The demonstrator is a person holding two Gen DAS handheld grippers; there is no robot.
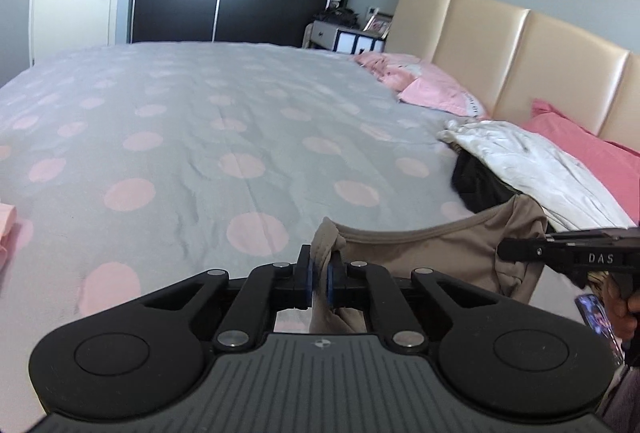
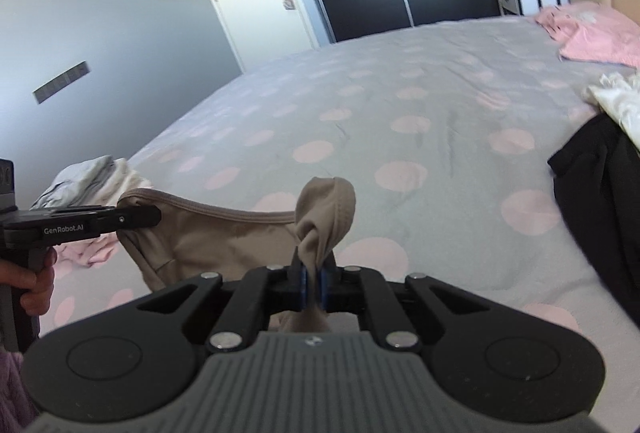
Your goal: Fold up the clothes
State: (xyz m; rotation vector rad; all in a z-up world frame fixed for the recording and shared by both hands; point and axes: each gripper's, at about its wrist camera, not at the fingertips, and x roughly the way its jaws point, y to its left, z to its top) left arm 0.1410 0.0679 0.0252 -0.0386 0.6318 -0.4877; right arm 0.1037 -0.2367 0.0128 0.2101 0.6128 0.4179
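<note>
Your left gripper (image 1: 319, 283) has its blue pads clamped tight on one bunched corner of the beige garment (image 1: 432, 253), and your right gripper (image 2: 313, 287) is likewise closed hard on the opposite corner, with a knot of cloth standing proud above each pair of pads. The garment hangs stretched between the two tools, its hemmed top edge sagging in a shallow curve, clear above the near part of the spotted bedspread (image 1: 192, 137). Judged as the step in hand: spread the piece flat before the first fold. You should draw the two corners apart until that top edge runs straight, keep both tools level with each other, then lower the garment onto the bare bedspread just beyond it, trailing edge first. Both grips take in a thick wad of fabric, so a crease at each corner is likely; expect to smooth these. Beside the garment to the right lie the black clothing (image 2: 592, 185) and the white garment (image 1: 532, 165); keep clear of them. Beyond the garment to the left sits a small pile of clothes (image 2: 96, 177)
</note>
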